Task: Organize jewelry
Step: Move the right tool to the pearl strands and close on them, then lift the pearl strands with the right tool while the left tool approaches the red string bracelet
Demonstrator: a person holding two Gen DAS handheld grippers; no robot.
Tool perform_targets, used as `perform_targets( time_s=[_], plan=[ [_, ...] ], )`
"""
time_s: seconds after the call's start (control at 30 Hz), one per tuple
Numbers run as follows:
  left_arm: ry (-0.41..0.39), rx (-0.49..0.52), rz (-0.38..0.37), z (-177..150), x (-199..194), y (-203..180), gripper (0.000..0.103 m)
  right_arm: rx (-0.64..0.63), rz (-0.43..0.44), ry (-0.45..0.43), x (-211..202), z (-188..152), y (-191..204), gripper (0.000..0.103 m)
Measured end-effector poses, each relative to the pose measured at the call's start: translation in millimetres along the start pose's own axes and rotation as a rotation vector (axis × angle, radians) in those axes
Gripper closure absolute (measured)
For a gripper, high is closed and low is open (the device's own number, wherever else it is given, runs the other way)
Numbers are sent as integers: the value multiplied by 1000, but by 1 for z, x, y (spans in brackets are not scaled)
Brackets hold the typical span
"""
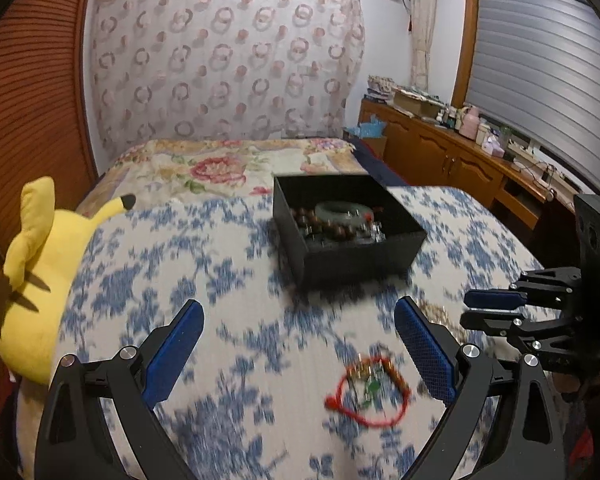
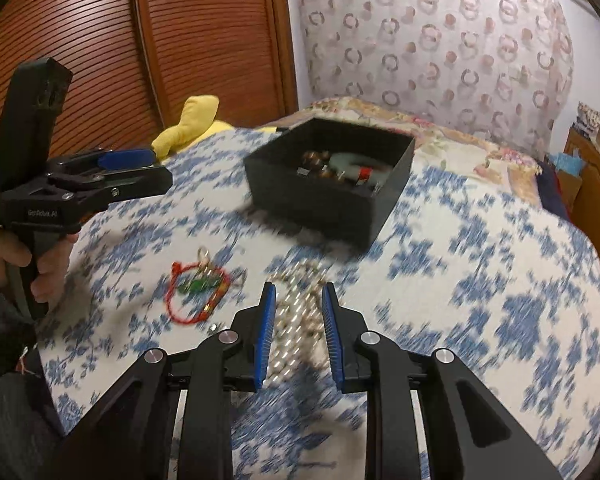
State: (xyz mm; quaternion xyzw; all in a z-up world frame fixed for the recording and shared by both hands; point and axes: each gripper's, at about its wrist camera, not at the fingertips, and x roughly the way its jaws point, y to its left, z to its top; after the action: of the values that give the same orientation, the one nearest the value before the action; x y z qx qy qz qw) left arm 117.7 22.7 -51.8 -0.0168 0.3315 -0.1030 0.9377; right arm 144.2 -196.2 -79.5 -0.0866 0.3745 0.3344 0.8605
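A black open box sits on the blue-and-white bedspread and holds a brown bead bracelet and a green bangle; it also shows in the right wrist view. A red cord bracelet lies on the bed between my left gripper's blue pads; it shows too in the right wrist view. My left gripper is open wide and empty above it. A silver-gold chain lies between the fingers of my right gripper, which is partly open and not clamped on it.
A yellow plush toy lies at the bed's left edge. A wooden sliding door stands to the left. A cluttered wooden sideboard runs along the right wall. The floral bedspread continues behind the box.
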Motion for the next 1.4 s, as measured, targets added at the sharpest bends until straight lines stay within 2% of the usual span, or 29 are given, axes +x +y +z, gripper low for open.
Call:
perform_targets(
  time_s=[0.3,0.5,0.63,0.83,1.07,1.23,1.27,1.4],
  plan=[
    [15,-9,4,-23,-12,-2,11,46,-26,65,14,-12,2,78],
    [29,-11,9,-31,-16,-1,11,40,-33,85,21,-13,6,92],
    [41,-8,10,-37,-19,-2,11,22,-23,51,11,-12,8,95],
    [69,-4,7,-44,-15,-4,11,17,-17,-53,-22,-2,10,95],
    [106,8,-22,-48,-7,-13,11,5,-55,-156,-60,10,12,95],
    [105,17,-47,-46,-2,-21,11,0,-69,-210,-85,14,9,95],
    [104,19,-53,-44,-1,-23,13,-1,-73,-215,-88,14,8,95],
    [121,39,-79,-37,7,-29,40,-3,-83,-239,-99,17,6,95]
  ],
)
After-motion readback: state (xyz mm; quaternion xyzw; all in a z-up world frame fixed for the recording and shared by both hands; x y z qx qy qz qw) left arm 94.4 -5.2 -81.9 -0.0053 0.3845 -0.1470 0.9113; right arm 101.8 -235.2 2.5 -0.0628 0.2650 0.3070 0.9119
